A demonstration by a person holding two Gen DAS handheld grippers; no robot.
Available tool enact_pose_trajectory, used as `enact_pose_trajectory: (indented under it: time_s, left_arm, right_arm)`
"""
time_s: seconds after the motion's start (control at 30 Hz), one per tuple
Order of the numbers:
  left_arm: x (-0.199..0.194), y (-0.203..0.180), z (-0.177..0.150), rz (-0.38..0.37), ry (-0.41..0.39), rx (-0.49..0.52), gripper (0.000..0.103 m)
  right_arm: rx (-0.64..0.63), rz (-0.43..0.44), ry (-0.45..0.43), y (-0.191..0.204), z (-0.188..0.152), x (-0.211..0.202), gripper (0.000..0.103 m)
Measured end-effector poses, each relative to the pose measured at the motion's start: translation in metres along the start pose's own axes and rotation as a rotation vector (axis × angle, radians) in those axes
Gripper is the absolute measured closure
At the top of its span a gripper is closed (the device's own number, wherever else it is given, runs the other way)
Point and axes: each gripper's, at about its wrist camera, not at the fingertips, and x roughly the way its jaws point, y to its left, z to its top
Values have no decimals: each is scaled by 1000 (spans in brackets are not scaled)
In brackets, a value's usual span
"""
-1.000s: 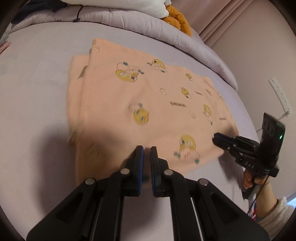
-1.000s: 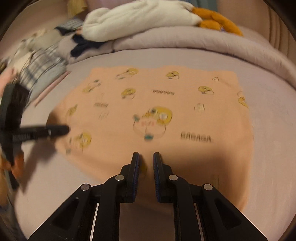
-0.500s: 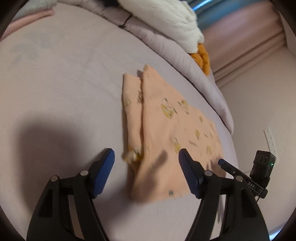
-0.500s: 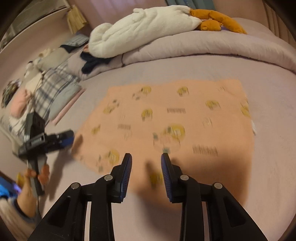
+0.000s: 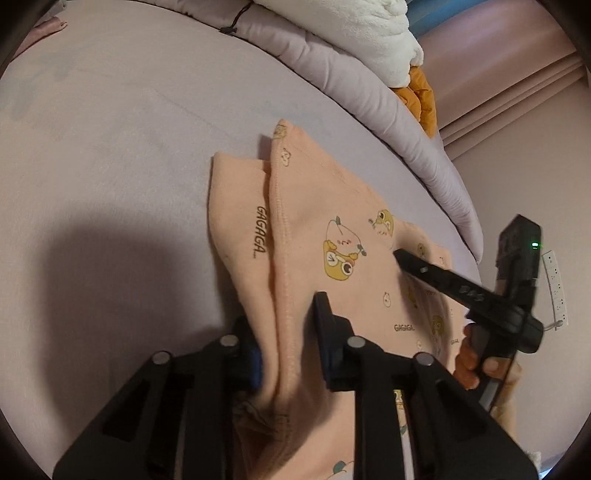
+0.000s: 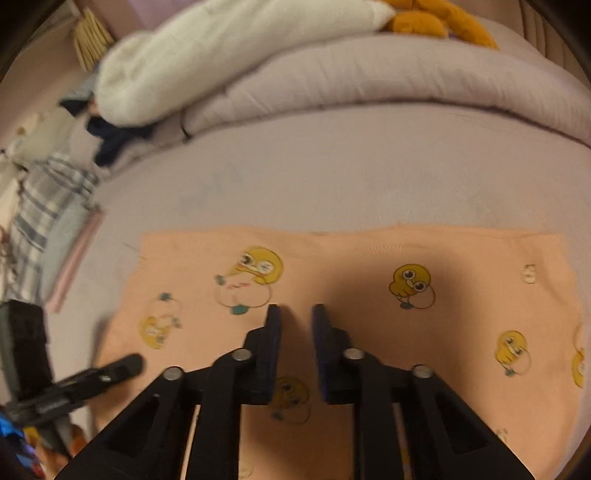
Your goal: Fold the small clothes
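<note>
A peach garment [image 5: 343, 206] printed with yellow cartoon ducks lies on the lilac bed sheet [image 5: 110, 155]. In the left wrist view my left gripper [image 5: 284, 314] straddles the garment's folded near edge, with cloth bunched between its open fingers. My right gripper [image 5: 400, 254] shows there too, low over the cloth at the right. In the right wrist view the garment [image 6: 369, 258] lies flat, and my right gripper [image 6: 295, 314] hovers just above its middle with a small gap between the fingers. The left gripper [image 6: 133, 363] sits at the garment's left edge.
A rolled lilac duvet [image 6: 369, 85] with a white plush blanket [image 6: 221, 48] and an orange item [image 6: 443, 22] lies across the far side of the bed. Plaid and blue clothes [image 6: 44, 206] are piled at the far left. A wall with a socket strip [image 5: 556, 284] is to the right.
Both grippers opened from shut a second ago. The left one has moved forward onto the garment's folded edge and narrowed around it. The right one has moved forward over the middle.
</note>
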Motion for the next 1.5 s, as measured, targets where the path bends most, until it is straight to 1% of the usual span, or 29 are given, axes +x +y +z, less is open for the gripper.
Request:
enact_pose_trajectory:
  time_s: [0.1,0.2,0.27,0.3,0.33,0.43,0.5,0.57,0.6,0.67,0.77,0.8,0.83,0.87,0.9,0.93,0.97,1.0,1.03,1.1,1.17,1.2,1.23,1.27,1.3,1.37,1.4,1.5]
  left_arm:
    - [-1,-2,0,12,0,15,82]
    - [-1,-1,-1,16,2,16,82]
    - [-1,0,0,15,4,12,82]
    - [1,-1,1,17,5,10,82]
    - [4,-4,4,20,6,8,83]
    - [4,-7,5,34,7,6,84]
    - [2,-11,5,41,7,4,86]
    - [-1,-19,6,50,-1,16,88]
    - [-5,-25,6,49,-8,28,89]
    - [-11,-39,7,49,-21,61,90]
    - [-15,-67,6,67,-32,130,90]
    - [-15,-79,5,76,-34,158,90]
    - [-14,-89,4,85,-34,182,90]
    - [-12,-104,3,93,-30,219,90]
    - [-9,-113,2,98,-27,244,90]
    - [-6,-123,0,108,-24,272,90]
    - [0,-138,-3,123,-16,311,90]
    - [5,-147,-6,133,-9,340,90]
    - [13,-159,-11,144,2,375,90]
    - [31,-175,-20,146,43,424,88]
    - [48,-182,-29,137,83,435,81]
    - [55,-182,-32,120,111,428,82]
    - [62,-181,-34,98,137,416,84]
    - [69,-179,-39,74,174,404,84]
    - [72,-178,-42,66,191,399,84]
    - [71,-175,-49,55,197,404,84]
    - [67,-173,-51,45,193,409,84]
    - [48,-163,-55,22,173,404,84]
  right_arm:
    - [-25,-13,-1,2,-4,-4,90]
    - [-59,4,-12,8,-15,-27,90]
    - [-110,26,-14,16,-34,-45,90]
    - [-123,25,-5,18,-41,-48,90]
    - [-142,6,12,21,-56,-54,90]
    - [-186,2,63,26,-85,-55,90]
    - [-216,-2,76,28,-102,-59,90]
    - [-202,43,104,24,-107,-66,90]
    - [-189,74,114,20,-106,-69,90]
    - [-134,140,97,6,-104,-80,90]
    - [-38,208,11,-17,-90,-93,89]
    - [0,249,-13,-23,-84,-96,87]
    - [46,305,-32,-32,-77,-96,83]
    - [107,358,-39,-43,-70,-92,73]
    - [151,390,-41,-47,-67,-87,62]
    - [209,441,-41,-55,-62,-81,59]
    - [272,514,-43,-66,-59,-73,57]
    - [318,563,-46,-73,-58,-67,55]
    - [355,595,-47,-79,-58,-63,53]
    - [443,648,-52,-93,-57,-49,38]
    - [511,700,-50,-103,-66,-44,36]
    - [557,729,-43,-110,-68,-38,36]
    - [580,745,-41,-112,-69,-35,36]
    - [599,753,-38,-116,-71,-33,36]
    - [604,751,-35,-121,-78,-38,36]
    - [597,745,-36,-123,-83,-43,36]
    - [583,713,-40,-122,-82,-43,36]
    - [526,625,-30,-101,-68,-39,36]
